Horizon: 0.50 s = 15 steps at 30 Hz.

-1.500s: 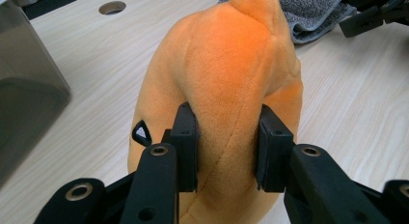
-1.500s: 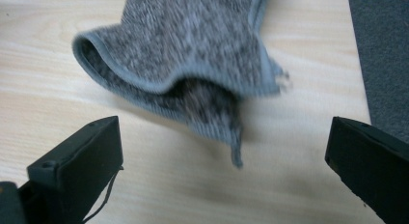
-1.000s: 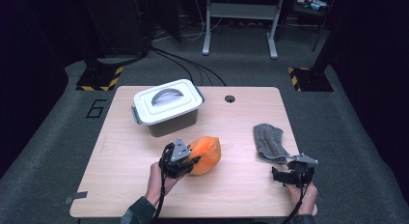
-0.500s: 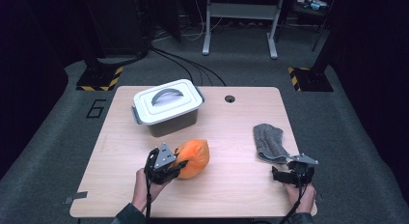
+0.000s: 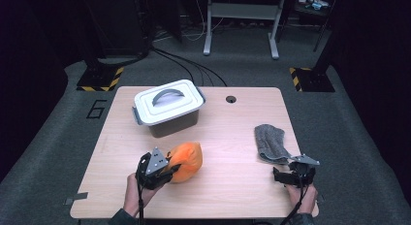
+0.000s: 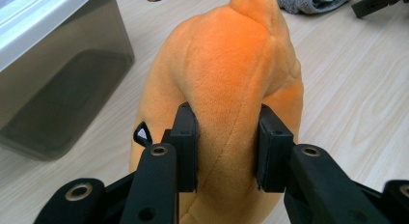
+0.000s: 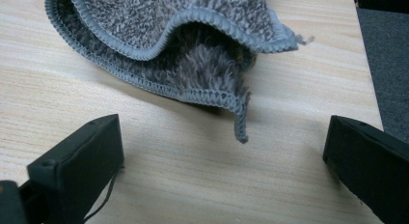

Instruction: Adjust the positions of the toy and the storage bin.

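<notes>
- While the left gripper (image 5: 162,168) clamps its two black jaws on the soft orange plush toy (image 5: 185,160), the pads press into the plush on either side, as the left gripper view shows, so the jaws stand part closed around a fold of it.
- That orange plush toy (image 6: 231,79) lies on the light wooden table (image 5: 232,186), towards the near edge and left of the middle, just in front of the grey plastic storage box with a white lid and grey handle (image 5: 167,107); toy and box are near but apart.
- In the left gripper view the translucent grey wall of the box (image 6: 58,89) stands to the left of the toy.
- Over at the right near corner of the table, the right gripper (image 5: 286,175) rests in the person's hand with its jaws spread wide and nothing between them.
- Just beyond those open jaws lies the folded grey fluffy cloth with a stitched hem (image 7: 193,45), flat on the wood and not touched by either jaw.
- A small round hole (image 5: 230,99) sits in the tabletop near the far edge.
</notes>
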### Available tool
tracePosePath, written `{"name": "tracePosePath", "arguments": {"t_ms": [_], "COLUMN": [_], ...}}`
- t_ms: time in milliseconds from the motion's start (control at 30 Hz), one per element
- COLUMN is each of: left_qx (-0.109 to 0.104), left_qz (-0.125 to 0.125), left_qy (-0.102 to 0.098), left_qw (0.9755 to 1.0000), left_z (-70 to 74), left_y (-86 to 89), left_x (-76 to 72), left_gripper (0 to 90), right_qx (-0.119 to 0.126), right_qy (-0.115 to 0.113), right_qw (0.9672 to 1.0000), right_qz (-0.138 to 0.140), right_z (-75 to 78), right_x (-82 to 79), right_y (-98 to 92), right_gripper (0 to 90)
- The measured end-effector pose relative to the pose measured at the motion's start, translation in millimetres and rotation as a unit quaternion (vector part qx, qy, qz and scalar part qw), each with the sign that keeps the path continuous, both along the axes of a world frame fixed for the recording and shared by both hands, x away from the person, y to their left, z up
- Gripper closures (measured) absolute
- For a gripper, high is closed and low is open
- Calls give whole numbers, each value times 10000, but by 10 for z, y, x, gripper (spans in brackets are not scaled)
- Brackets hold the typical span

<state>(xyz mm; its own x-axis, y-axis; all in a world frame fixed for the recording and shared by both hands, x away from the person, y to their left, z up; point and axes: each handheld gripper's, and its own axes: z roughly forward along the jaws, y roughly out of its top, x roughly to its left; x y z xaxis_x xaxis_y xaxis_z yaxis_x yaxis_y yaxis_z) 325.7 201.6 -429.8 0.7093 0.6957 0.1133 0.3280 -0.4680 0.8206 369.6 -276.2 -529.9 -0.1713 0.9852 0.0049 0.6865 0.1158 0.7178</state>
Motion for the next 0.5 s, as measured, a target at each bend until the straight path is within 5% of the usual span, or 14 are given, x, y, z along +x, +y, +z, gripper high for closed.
{"name": "tracePosePath", "arguments": {"t_ms": [500], "left_qx": [218], "left_qz": [101], "left_qy": [8], "left_qw": [9997], "left_z": [21], "left_y": [170], "left_x": [-73], "left_gripper": [667], "right_qx": [-5], "right_qy": [22], "right_qw": [10000], "right_qz": [24], "right_z": [2], "right_x": [-1], "right_y": [6], "right_gripper": [0]}}
